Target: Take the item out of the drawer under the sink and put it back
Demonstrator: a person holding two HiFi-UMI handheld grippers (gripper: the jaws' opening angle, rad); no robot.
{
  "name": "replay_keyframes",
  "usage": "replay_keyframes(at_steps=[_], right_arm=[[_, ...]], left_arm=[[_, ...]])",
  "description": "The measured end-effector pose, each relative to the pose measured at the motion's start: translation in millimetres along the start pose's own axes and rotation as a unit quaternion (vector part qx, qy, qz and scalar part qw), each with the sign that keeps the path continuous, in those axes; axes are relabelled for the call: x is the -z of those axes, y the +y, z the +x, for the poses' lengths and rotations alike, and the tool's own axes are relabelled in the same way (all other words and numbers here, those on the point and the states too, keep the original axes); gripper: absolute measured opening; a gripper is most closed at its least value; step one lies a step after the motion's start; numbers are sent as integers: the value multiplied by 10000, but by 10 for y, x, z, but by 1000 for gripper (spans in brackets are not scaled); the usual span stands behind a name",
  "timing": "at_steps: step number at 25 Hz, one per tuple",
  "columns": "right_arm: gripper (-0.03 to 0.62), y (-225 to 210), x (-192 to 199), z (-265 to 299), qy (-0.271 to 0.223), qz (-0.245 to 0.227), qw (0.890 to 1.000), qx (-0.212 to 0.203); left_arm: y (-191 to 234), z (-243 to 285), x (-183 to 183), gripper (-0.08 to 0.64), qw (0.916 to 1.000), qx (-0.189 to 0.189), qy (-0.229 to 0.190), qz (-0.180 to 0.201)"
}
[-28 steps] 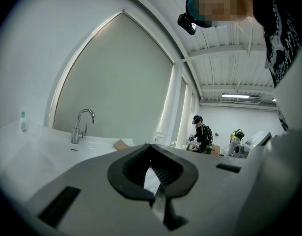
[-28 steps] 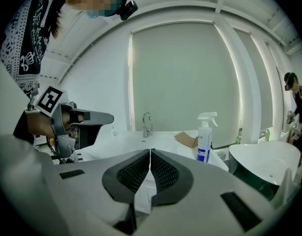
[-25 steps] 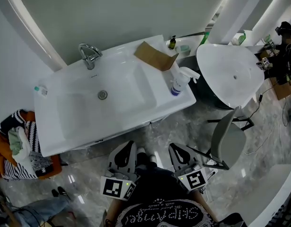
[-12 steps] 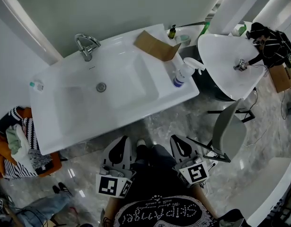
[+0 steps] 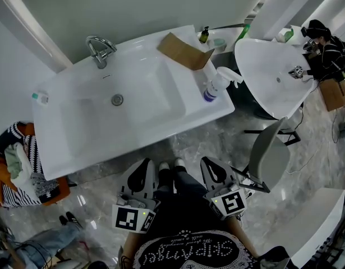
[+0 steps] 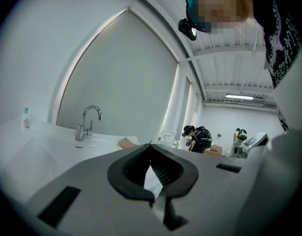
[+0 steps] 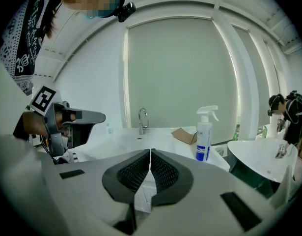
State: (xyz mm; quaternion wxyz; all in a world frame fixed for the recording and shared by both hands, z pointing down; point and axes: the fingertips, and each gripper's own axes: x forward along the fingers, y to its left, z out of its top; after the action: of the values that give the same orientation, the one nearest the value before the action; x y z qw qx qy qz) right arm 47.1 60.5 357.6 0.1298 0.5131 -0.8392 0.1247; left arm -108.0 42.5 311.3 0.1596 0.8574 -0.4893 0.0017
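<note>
The white sink unit (image 5: 77, 122) with its chrome faucet (image 5: 98, 50) fills the upper left of the head view. Its top hides the drawer below. Both grippers hang low in front of the unit, close to the person's body, left gripper (image 5: 143, 175) beside right gripper (image 5: 211, 170). The left gripper (image 6: 151, 144) points up over the basin toward the faucet (image 6: 87, 122), tips together, holding nothing. The right gripper (image 7: 150, 151) is shut and empty, aimed at the sink front. The left gripper (image 7: 74, 119) also shows at the left of the right gripper view.
On the counter are a cardboard box (image 5: 183, 50), a spray bottle (image 5: 215, 86), a dark bottle (image 5: 204, 35) and a small bottle (image 5: 40, 98). A round white table (image 5: 273, 77) and grey chair (image 5: 270, 156) stand right. Clothes (image 5: 18, 167) lie left. A person (image 5: 323, 38) works far right.
The head view has shifted slightly, so the sink sits a bit higher and more to the left. Both grippers stay where they were, still shut. The person at the far right has moved.
</note>
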Motion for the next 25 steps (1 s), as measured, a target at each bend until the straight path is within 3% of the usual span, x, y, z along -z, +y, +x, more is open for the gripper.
replay_keyframes(at_steps=[11, 17, 21, 25], right_arm=[[20, -38, -64, 156, -95, -29, 9993, -367], [20, -34, 143, 221, 167, 55, 9991, -384], [20, 1, 289, 308, 137, 213, 9984, -514], [20, -58, 533, 405, 294, 338, 9982, -389]], left_arm=[[-67, 90, 55, 5, 9999, -62, 77, -114], [4, 88, 214, 5, 9993, -127, 235, -247], [5, 203, 410, 5, 9985, 5, 413, -359], [-75, 349, 593, 5, 9967, 337, 571, -471]])
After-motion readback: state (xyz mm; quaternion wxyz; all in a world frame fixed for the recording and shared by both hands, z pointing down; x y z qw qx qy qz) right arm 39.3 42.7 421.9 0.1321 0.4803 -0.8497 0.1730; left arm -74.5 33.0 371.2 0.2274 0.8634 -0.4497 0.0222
